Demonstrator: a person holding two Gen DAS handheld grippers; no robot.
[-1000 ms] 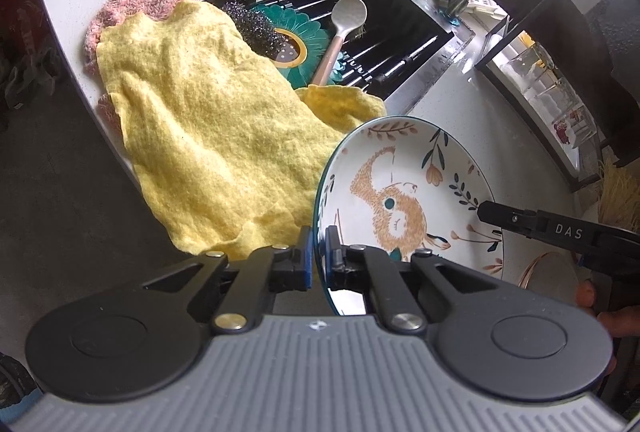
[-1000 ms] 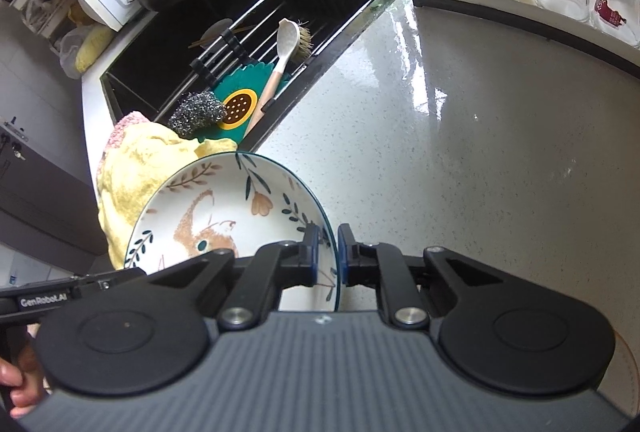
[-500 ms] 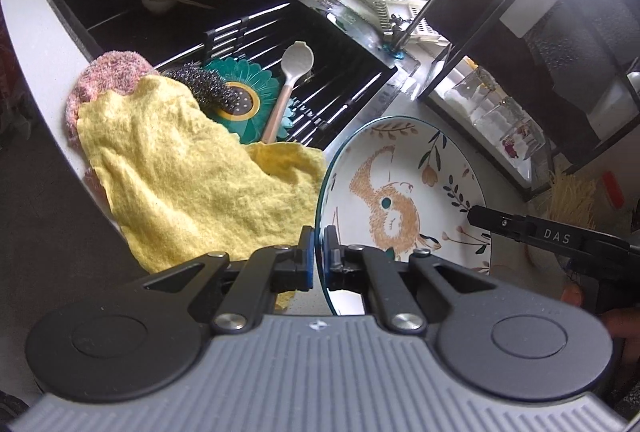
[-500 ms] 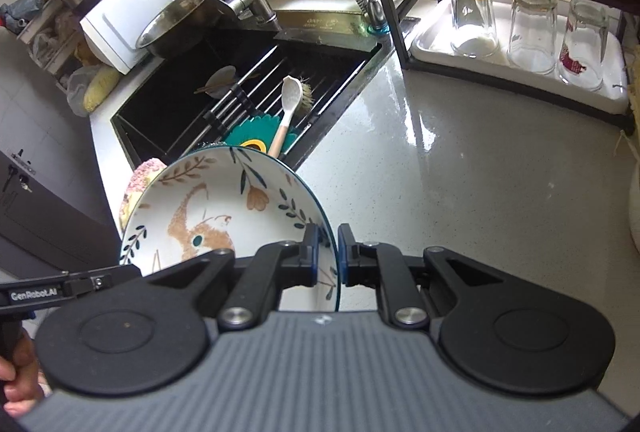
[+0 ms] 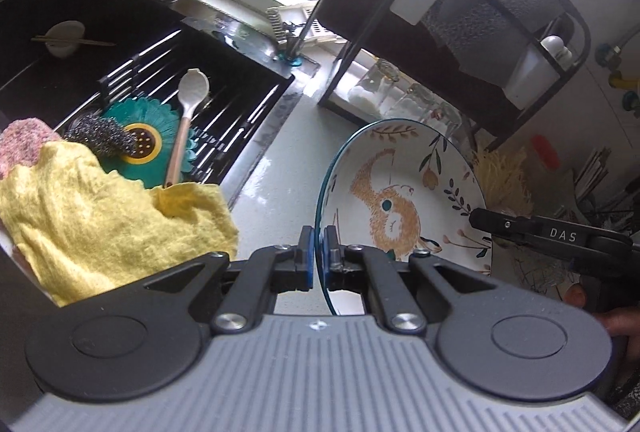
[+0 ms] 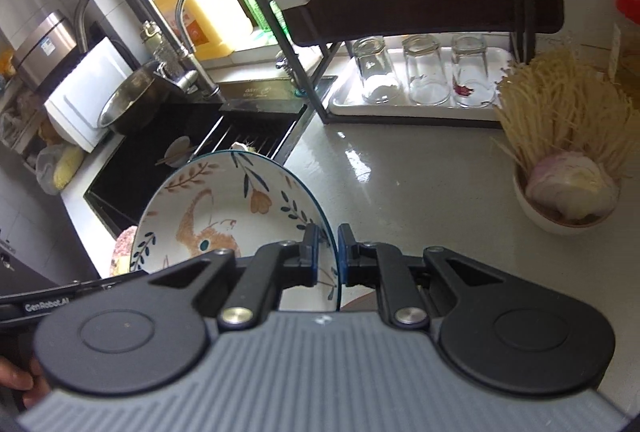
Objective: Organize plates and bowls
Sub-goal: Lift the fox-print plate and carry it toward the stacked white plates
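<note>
Both claws are pinching the same squirrel plate [image 5: 404, 191] by opposite edges of its rim, the left claw [image 5: 318, 258] on the near edge in its own view, the right claw [image 6: 328, 256] likewise in its view, so the plate hangs tilted in the air over the grey bench [image 6: 400, 191], next to the black sink [image 5: 120, 43]. Biggest worry imo: a thin glazed rim between small pads, and if one hand drifts or twists out of step with the other the plate could lever out of one pinch and drop onto the stone or into the sink. The dish rack [image 6: 400, 11] frame and the upturned glasses [image 6: 426, 75] on the white tray [image 6: 400, 109] are also close enough to clip if it swings that way. Can't really tell where the plate is meant to land, the rack's upper shelf is cut off and washed out by window glare, and the plate's underside and the pads' actual contact are hidden
</note>
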